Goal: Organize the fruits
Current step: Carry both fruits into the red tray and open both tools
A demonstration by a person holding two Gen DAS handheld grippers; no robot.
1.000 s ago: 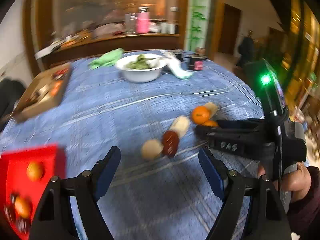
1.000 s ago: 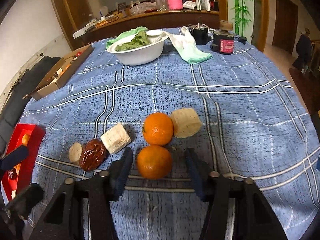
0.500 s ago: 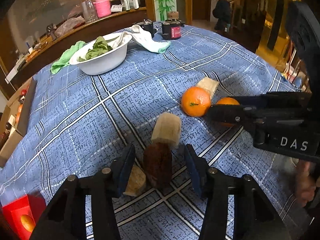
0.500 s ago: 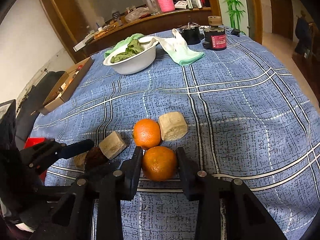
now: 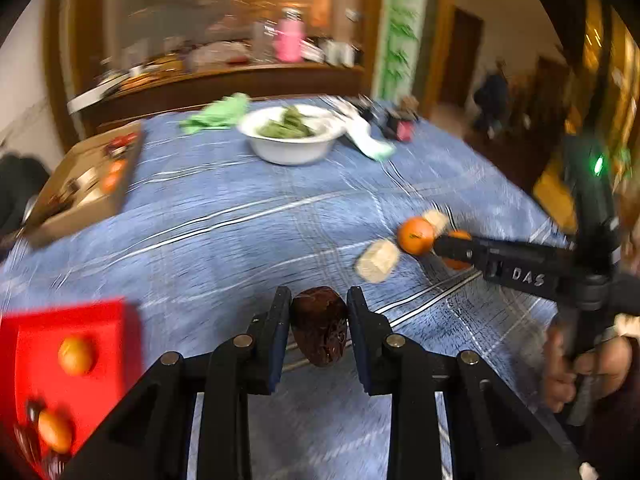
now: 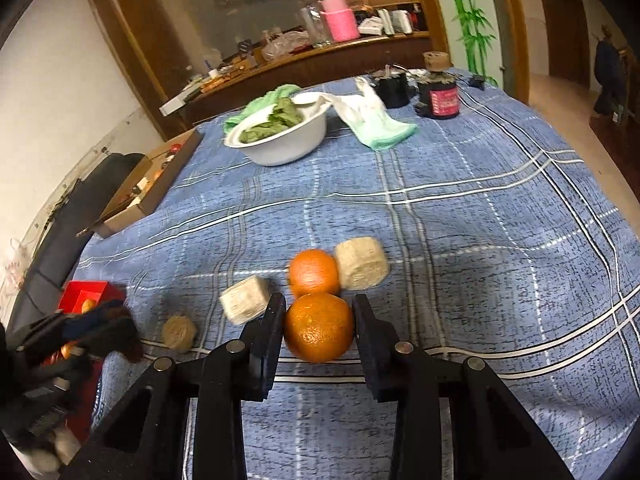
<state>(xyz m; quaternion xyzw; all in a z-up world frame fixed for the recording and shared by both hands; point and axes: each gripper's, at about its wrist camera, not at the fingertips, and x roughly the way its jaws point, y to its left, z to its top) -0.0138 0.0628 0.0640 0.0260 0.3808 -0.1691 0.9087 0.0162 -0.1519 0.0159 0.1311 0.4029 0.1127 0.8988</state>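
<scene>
Left gripper [image 5: 319,322], lower centre of the left wrist view, is pinched on a dark red fruit [image 5: 319,326], apparently raised for carrying to the red tray [image 5: 100,344] at lower left, where orange fruits are already gathered. Right gripper [image 6: 319,330], lower centre of the right wrist view, is closed around the near orange [image 6: 319,328], both pads touching it. A second orange [image 6: 314,272] lies just behind, touching a pale cut piece [image 6: 361,269].
</scene>
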